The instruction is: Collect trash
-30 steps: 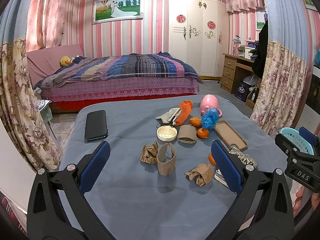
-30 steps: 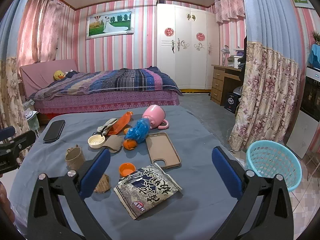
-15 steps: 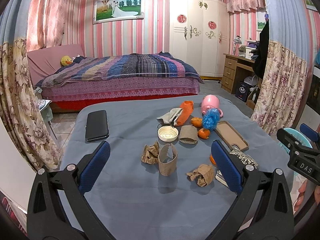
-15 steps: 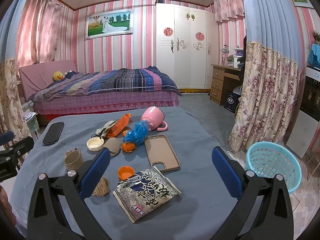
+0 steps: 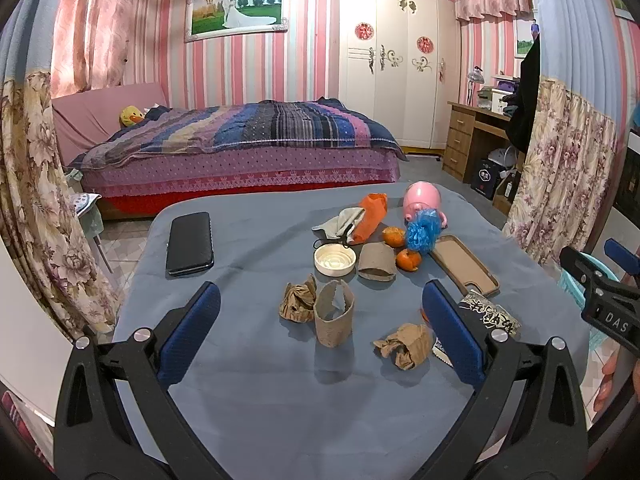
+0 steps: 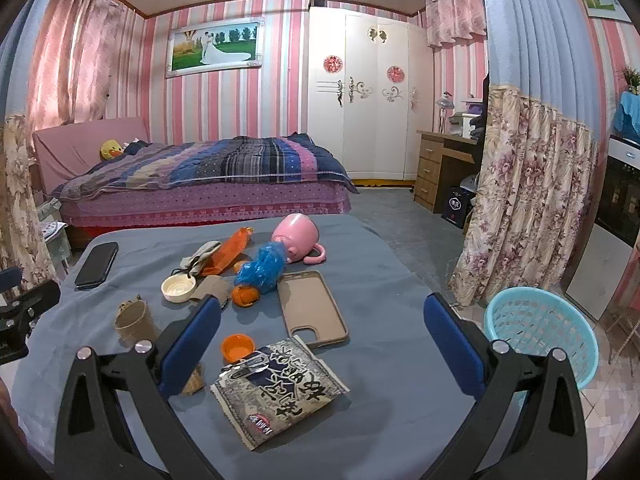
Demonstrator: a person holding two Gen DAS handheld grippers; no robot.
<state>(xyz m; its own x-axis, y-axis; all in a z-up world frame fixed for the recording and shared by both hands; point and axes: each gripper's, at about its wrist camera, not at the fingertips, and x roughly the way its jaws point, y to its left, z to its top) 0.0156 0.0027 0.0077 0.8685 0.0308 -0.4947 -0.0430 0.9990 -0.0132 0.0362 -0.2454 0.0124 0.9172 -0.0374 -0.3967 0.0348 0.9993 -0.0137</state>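
Observation:
Trash lies on a grey-blue table [image 5: 248, 364]: a torn brown paper cup [image 5: 334, 318], two crumpled brown paper wads [image 5: 298, 300] [image 5: 406, 345], a flattened paper sleeve [image 5: 376, 262], orange peels [image 5: 408, 259] and a blue plastic bag [image 5: 422, 234]. My left gripper [image 5: 320, 332] is open, empty, just short of the cup. My right gripper [image 6: 322, 338] is open and empty above a black snack wrapper [image 6: 278, 384] and an orange cap [image 6: 238, 347]. A turquoise basket [image 6: 540, 334] stands on the floor at the right.
A black phone [image 5: 189, 243], a tan phone case [image 6: 312, 307], a tipped pink mug [image 6: 298, 236], a white lid [image 5: 335, 260] and an orange wrapper [image 5: 370, 218] also lie on the table. A bed, wardrobe and floral curtains surround it.
Both grippers have drifted slightly; the right one has moved a little forward over the wrapper. Nothing was taken hold of or let go.

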